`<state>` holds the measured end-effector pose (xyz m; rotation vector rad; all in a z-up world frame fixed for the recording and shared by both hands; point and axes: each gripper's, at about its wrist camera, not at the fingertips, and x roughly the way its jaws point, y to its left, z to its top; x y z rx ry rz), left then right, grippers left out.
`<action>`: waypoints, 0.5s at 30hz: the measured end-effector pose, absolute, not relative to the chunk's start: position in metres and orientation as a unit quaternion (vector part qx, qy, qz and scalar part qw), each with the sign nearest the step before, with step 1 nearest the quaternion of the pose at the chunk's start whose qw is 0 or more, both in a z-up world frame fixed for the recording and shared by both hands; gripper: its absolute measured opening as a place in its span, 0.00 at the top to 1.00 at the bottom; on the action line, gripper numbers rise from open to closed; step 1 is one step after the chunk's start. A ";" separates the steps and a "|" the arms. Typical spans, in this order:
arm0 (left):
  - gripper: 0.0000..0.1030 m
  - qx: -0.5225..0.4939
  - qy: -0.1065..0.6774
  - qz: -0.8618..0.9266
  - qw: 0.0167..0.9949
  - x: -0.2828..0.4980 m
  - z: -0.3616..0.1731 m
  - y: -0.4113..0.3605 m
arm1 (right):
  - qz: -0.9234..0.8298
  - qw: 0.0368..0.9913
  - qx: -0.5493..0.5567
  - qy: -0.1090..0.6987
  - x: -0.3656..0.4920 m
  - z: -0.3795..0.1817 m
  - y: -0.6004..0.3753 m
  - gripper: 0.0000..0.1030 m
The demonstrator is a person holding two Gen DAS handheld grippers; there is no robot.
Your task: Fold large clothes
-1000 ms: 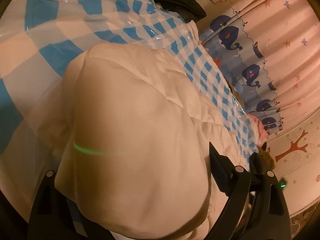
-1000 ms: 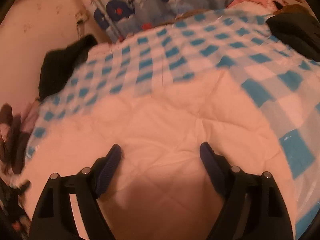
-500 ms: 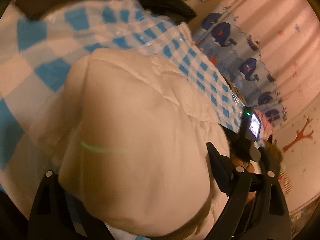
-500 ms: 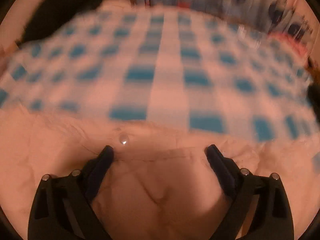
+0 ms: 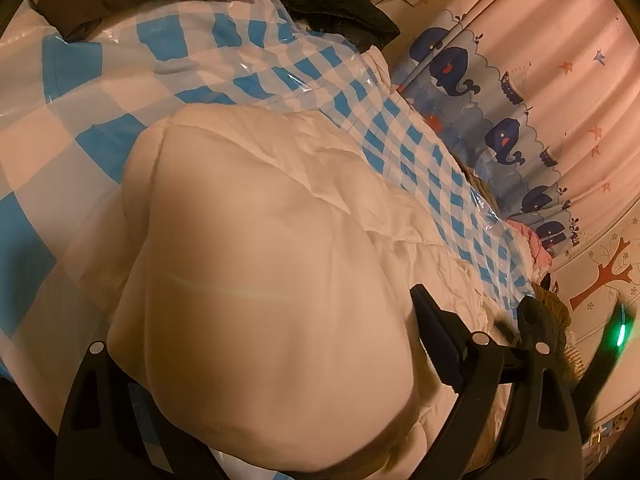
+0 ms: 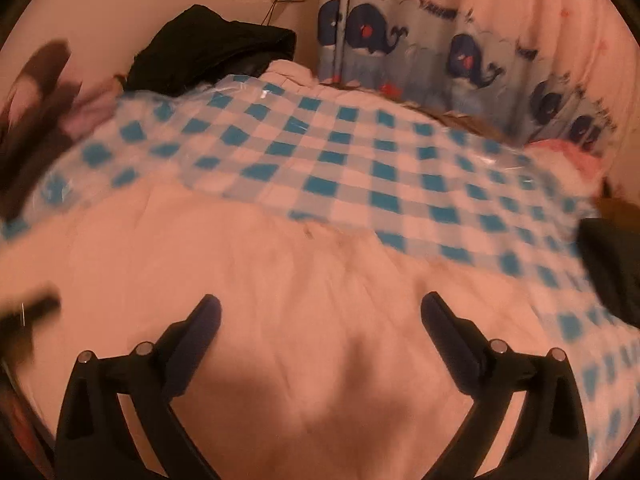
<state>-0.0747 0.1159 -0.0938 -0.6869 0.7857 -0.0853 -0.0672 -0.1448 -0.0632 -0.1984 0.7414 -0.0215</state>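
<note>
Motion is seen in the right view since a moment ago: the right claw (image 6: 320, 320) (open, holding nothing) is now swung back over the one white padded coat (image 6: 280, 300) on the checked bed cover (image 6: 360, 168). The left claw (image 5: 256, 344) is wide around a coat bulge (image 5: 260, 280); a grip cannot be told. Two claws, one coat.
</note>
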 end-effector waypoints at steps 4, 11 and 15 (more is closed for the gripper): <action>0.15 -0.321 0.371 -0.040 0.870 -0.076 -0.094 0.113 | 0.006 0.900 -0.086 0.427 -0.068 -0.108 -0.146 0.07; 0.15 -0.305 0.365 -0.029 0.879 -0.077 -0.094 0.113 | 0.012 0.909 -0.089 0.408 -0.093 -0.070 -0.149 0.07; 0.15 -0.307 0.366 -0.029 0.878 -0.078 -0.093 0.112 | 0.017 0.901 -0.092 0.423 -0.102 -0.080 -0.150 0.07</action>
